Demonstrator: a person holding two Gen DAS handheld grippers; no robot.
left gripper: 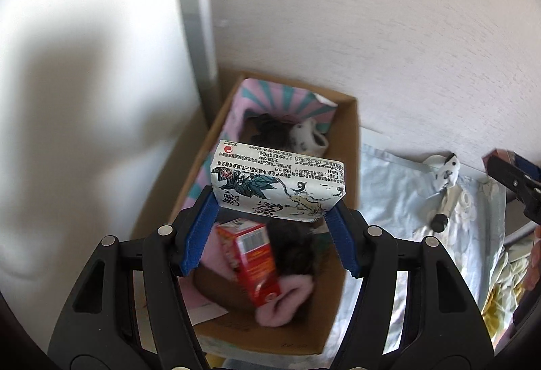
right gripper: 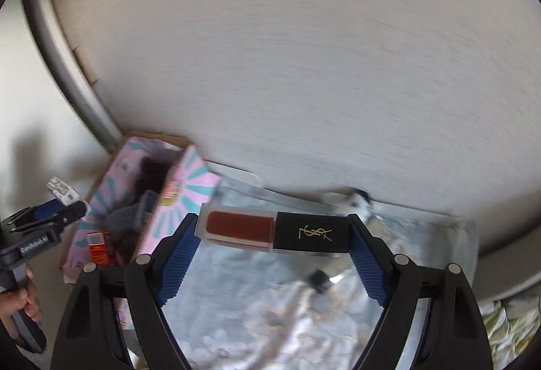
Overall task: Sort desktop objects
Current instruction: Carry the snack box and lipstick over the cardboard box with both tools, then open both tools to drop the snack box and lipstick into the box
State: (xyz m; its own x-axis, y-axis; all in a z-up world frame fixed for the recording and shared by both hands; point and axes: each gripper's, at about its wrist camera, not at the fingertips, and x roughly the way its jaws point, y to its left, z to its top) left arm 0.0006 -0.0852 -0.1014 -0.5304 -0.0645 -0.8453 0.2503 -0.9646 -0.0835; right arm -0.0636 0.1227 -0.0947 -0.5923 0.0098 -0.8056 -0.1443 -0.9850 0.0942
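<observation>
My left gripper [left gripper: 275,201] is shut on a white tissue pack [left gripper: 277,182] printed with ink drawings, held above a cardboard box [left gripper: 351,133]. In the box lie a red carton [left gripper: 252,260], pink cloth [left gripper: 287,302] and dark items. My right gripper [right gripper: 274,229] is shut on a lipstick [right gripper: 274,229] with a dark red body and black cap, held crosswise above a pale floral cloth [right gripper: 253,302]. The box also shows in the right wrist view [right gripper: 101,174], far left, with the left gripper [right gripper: 50,214] over it.
A pale wooden panel [left gripper: 372,15] stands behind the box. A small black-and-white item [left gripper: 446,167] and a black-capped tube [left gripper: 441,218] lie on the floral cloth [left gripper: 399,187]. A small black cube [right gripper: 318,278] lies on the cloth below the lipstick.
</observation>
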